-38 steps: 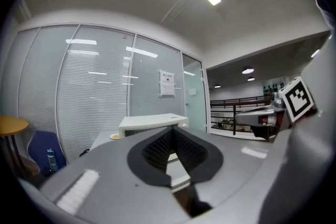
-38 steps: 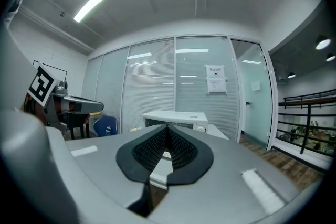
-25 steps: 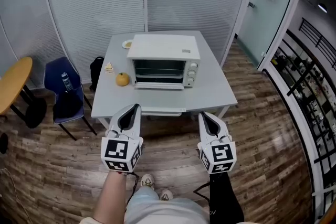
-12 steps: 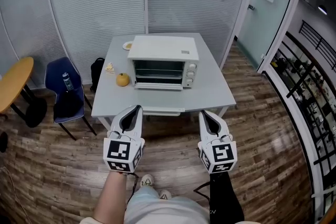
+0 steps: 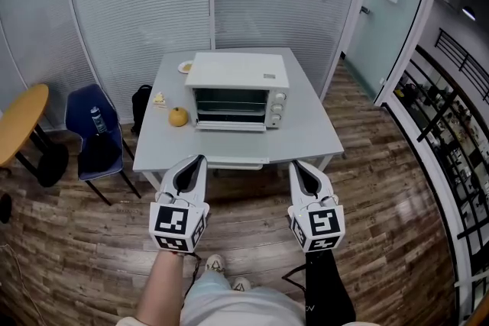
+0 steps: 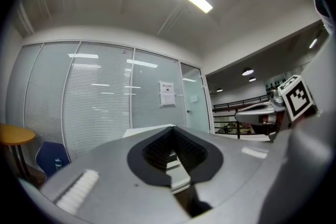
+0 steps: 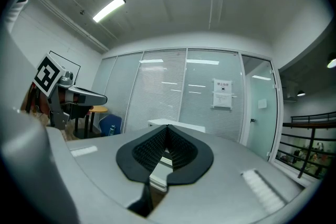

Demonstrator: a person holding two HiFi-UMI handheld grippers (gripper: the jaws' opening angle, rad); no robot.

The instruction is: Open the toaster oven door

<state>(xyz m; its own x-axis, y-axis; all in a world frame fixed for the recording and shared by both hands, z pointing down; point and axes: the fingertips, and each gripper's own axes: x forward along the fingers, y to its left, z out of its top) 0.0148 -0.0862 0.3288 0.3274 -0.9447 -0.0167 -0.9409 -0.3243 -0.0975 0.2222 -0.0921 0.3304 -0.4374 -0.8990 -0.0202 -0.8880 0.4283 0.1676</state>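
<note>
A white toaster oven (image 5: 237,91) stands in the middle of a grey table (image 5: 309,130), its glass door (image 5: 229,102) shut and facing me. Both grippers hang over the wood floor, short of the table's near edge and well away from the oven. My left gripper (image 5: 198,159) is shut with nothing in it, and my right gripper (image 5: 296,164) is the same. In the left gripper view the left gripper's (image 6: 172,129) jaws meet at the tips, with the oven's top (image 6: 149,131) beyond. The right gripper view shows the right gripper (image 7: 167,126) shut likewise, pointing at the oven (image 7: 176,126).
An orange fruit (image 5: 178,116) lies left of the oven, a small plate (image 5: 185,65) sits at the table's back left. A blue chair (image 5: 92,135) with a bottle, a black bag (image 5: 140,98) and a yellow round table (image 5: 21,121) stand to the left. A railing (image 5: 451,126) runs along the right.
</note>
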